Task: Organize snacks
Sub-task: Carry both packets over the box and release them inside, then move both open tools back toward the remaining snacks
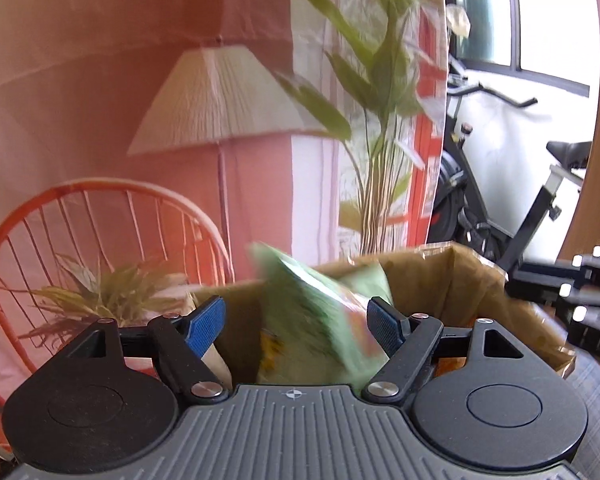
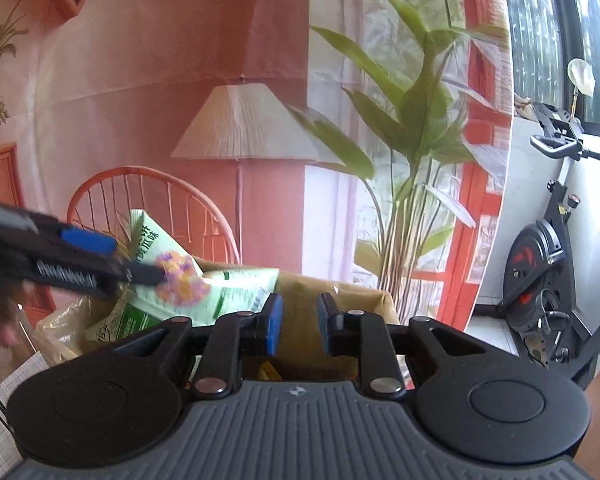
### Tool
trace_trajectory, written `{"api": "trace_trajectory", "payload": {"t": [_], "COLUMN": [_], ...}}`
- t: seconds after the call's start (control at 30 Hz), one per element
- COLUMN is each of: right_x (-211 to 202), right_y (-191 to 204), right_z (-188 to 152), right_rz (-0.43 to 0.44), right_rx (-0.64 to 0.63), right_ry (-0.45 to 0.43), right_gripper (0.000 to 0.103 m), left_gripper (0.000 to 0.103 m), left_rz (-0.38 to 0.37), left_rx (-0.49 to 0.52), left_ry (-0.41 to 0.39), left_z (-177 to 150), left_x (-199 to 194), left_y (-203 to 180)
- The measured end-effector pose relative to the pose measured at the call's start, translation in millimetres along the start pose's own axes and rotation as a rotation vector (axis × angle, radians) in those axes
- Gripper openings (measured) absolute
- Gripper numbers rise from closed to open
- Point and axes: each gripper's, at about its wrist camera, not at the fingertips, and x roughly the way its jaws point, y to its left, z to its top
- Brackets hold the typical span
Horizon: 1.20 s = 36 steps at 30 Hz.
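The left gripper [image 1: 296, 322] stood wide, its blue-padded fingers [image 1: 204, 328] well apart above the near wall of a cardboard box [image 1: 480, 280]. Between them a green snack packet [image 1: 316, 320] showed blurred and tilted, leaning inside the box; the left pad stood clear of it, while the right pad lay at its edge and whether it touched could not be told. The right gripper [image 2: 298, 320] had its fingers [image 2: 274, 324] drawn in to a narrow gap with nothing between them, pointing over the same box's near side. In the right wrist view the left gripper reached in from the left, its tip at a packet with purple and yellow flower print, among pale green packets [image 2: 236, 292] standing and lying in the box. The box sat on a bench covered with a checked cloth [image 1: 592, 380]. Behind it hung a printed backdrop [image 1: 100, 60] showing a lamp, a rattan chair and leafy plants. Farther right, an exercise bike [image 2: 540, 280] stood by a window [image 2: 540, 40].
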Motion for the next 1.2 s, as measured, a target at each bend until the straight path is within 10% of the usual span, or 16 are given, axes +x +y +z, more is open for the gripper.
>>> {"api": "trace_trajectory", "payload": {"t": [0.13,0.3,0.5,0.73,0.87,1.2], "right_x": [-0.9,-2.1,-2.6,-1.3,-1.8,-31.0], "right_y": [2.5,4.2,4.0,-4.8,-7.0,1.6], "right_z": [-6.4,-11.2,-17.9,-21.3,-22.3,-26.5], "right_rz": [0.005,0.018,0.025,0.027,0.02,0.022], "right_rx": [-0.001,0.002,0.006,0.024,0.03,0.096], "right_ry": [0.012,0.018,0.027,0.041,0.045,0.009], "right_gripper": [0.022,0.022,0.022,0.022,0.022,0.023], "left_gripper": [0.076,0.024,0.013,0.017,0.067,0.069], "left_rz": [0.009,-0.013,-0.038,-0.031,-0.062,-0.086], "left_rx": [-0.007,0.074,0.054,0.003,0.022,0.03], "left_ry": [-0.038,0.034,0.223,0.359,0.298,0.146], "left_z": [3.1,-3.8,-21.6,-29.4,-19.0,-8.1], "left_x": [-7.2,7.7,46.5,77.7,58.3,-23.7], "left_y": [-0.3,-13.2,-14.8,-4.8,-8.9,-0.1]}}
